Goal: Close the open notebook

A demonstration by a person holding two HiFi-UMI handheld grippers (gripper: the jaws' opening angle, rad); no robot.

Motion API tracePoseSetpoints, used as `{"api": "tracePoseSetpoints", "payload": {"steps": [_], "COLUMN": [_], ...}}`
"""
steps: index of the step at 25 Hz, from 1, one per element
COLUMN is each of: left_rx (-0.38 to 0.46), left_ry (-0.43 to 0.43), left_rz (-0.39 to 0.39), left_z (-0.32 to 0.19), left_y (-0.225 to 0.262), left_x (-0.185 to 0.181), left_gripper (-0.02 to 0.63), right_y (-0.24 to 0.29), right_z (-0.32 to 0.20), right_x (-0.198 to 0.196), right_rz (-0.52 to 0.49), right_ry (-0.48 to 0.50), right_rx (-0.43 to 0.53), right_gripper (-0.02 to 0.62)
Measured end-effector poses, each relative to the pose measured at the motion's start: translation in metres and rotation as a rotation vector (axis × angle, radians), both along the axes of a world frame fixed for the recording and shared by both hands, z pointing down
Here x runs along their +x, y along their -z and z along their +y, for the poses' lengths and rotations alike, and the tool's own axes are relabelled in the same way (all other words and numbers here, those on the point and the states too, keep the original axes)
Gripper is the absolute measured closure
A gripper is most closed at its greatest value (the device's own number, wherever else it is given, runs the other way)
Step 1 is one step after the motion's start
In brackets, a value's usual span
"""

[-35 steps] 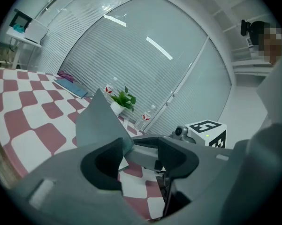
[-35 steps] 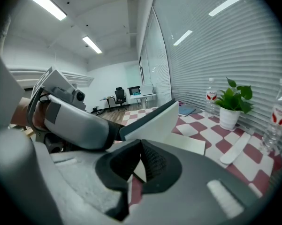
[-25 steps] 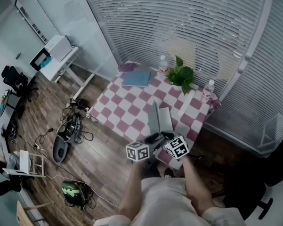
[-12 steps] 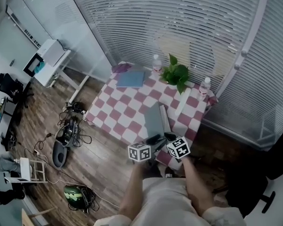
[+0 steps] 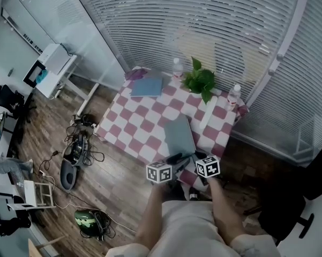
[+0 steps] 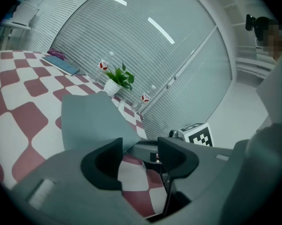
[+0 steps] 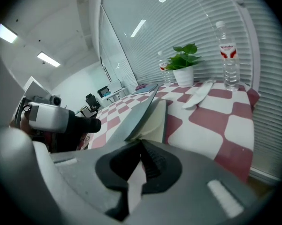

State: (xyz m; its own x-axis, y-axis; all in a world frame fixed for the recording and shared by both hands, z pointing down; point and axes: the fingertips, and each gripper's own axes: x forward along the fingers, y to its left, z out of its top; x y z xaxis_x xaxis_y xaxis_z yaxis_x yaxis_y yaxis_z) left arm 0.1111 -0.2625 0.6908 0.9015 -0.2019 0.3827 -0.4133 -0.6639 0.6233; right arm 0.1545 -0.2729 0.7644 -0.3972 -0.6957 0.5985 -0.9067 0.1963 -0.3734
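The notebook (image 5: 179, 134) lies at the near edge of the red-and-white checked table (image 5: 139, 125), its grey-green cover nearly down over the pages. In the right gripper view the cover (image 7: 143, 111) still slants a little above the cream page block (image 7: 156, 121). My right gripper (image 7: 138, 168) is shut on the cover's near edge; in the head view it (image 5: 194, 157) sits at the notebook's near right corner. My left gripper (image 6: 140, 156) stands open just behind the cover (image 6: 91, 118), with only tablecloth between its fingers; in the head view it (image 5: 174, 158) is at the near left corner.
At the far side of the table stand a potted plant (image 5: 199, 81), two water bottles (image 5: 177, 67) (image 5: 234, 96) and a blue folder (image 5: 147, 86). A white strip (image 5: 209, 118) lies right of the notebook. Cables and gear (image 5: 77, 149) litter the floor at left.
The cover stood nearly upright beside the bare page one second ago. It has since swung down to the right over the pages, with the right gripper following it.
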Motion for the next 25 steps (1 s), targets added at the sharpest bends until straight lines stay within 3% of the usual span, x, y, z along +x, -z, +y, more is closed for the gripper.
{"api": "tracePoseSetpoints", "payload": {"steps": [10, 17, 25], "left_rx": [0.056, 0.138, 0.226], "left_ry": [0.089, 0.231, 0.258], "left_rz": [-0.037, -0.110, -0.184], "left_z": [0.008, 0.022, 0.044], "left_y": [0.003, 0.005, 0.007], "left_x": [-0.029, -0.061, -0.086], "left_gripper": [0.367, 0.367, 0.367], "right_y": [-0.012, 0.006, 0.025], "right_z": [0.018, 0.036, 0.050], "right_x": [0.018, 0.031, 0.019], "right_rz": [-0.019, 0.011, 0.042], "right_ry": [-0.113, -0.154, -0.146], "right_rx": [-0.062, -0.014, 0.046], "right_gripper": [0.594, 0.594, 0.595]}}
